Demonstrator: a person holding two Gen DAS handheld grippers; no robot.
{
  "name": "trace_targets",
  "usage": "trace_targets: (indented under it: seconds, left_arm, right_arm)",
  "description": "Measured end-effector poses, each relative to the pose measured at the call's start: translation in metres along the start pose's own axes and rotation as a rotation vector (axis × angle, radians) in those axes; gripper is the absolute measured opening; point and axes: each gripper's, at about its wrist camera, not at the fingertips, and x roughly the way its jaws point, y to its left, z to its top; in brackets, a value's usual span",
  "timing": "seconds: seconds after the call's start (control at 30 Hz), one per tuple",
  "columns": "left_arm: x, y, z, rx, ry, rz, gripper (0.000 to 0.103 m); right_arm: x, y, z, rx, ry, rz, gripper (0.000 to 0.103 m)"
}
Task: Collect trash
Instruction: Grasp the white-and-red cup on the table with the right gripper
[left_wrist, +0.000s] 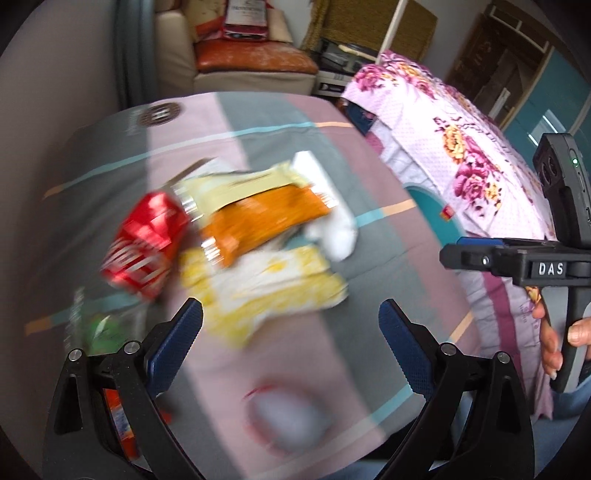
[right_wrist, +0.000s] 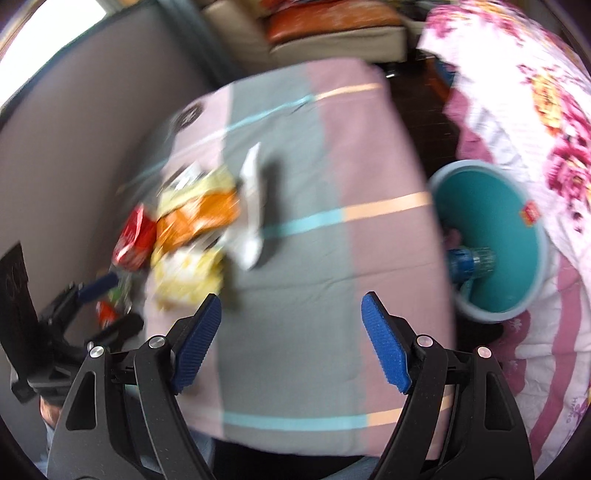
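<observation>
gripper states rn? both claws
Left claw: open, holding nothing, above the yellow wrapper.
Right claw: open, empty, over the striped cloth.

A lived-in home room. A floral quilt (left_wrist: 461, 147) covers a bed beside a cloth-draped table (right_wrist: 314, 258). A cream armchair (left_wrist: 236, 55) stands behind.

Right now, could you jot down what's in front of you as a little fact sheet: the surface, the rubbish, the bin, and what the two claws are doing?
surface: striped pink-and-grey cloth-covered table
trash pile: crushed red soda can, orange snack wrapper, yellow-and-white crinkled wrapper, white crumpled paper
bin: round teal plastic bin beside the table, blue-capped clear bottle inside
left gripper: open, empty, near the pile
right gripper: open, empty
</observation>
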Motion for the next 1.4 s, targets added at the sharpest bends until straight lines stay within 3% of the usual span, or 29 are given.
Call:
trace_targets:
  seconds: [0.37, 0.63, 1.0, 1.1, 1.13, 1.3, 1.4]
  left_arm:
    - [-0.051, 0.079, -0.062, -0.133, -0.050, 0.088, 0.096]
    - [-0.057, 0.119, -0.102, -0.191, -0.024, 0.134, 0.096]
    - [-0.046, 0.150, -0.129, -0.246, 0.026, 0.147, 0.096]
    - [-0.045, 0.153, -0.131, -0.234, 0.035, 0.158, 0.096]
    - [-0.045, 0.155, -0.131, -0.226, 0.037, 0.165, 0.096]
    - [-0.038, 0.156, -0.123, -0.193, 0.042, 0.178, 0.096]
    - [-0.035, 0.151, -0.115, -0.116, 0.039, 0.198, 0.096]
  right_arm:
    - [0.053, 0.111, -0.035, -0.256, 0.206, 0.039, 0.074]
    - [0.090, 0.158, -0.059, -0.369, 0.323, 0.028, 0.074]
    - [0.114, 0.170, -0.075, -0.392, 0.372, 0.005, 0.074]
    - [0.117, 0.168, -0.077, -0.391, 0.381, 0.016, 0.051]
    - [0.117, 0.168, -0.078, -0.395, 0.376, 0.020, 0.048]
    - [0.100, 0.162, -0.077, -0.391, 0.302, 0.042, 0.048]
    - [0.094, 0.152, -0.072, -0.355, 0.293, 0.053, 0.048]
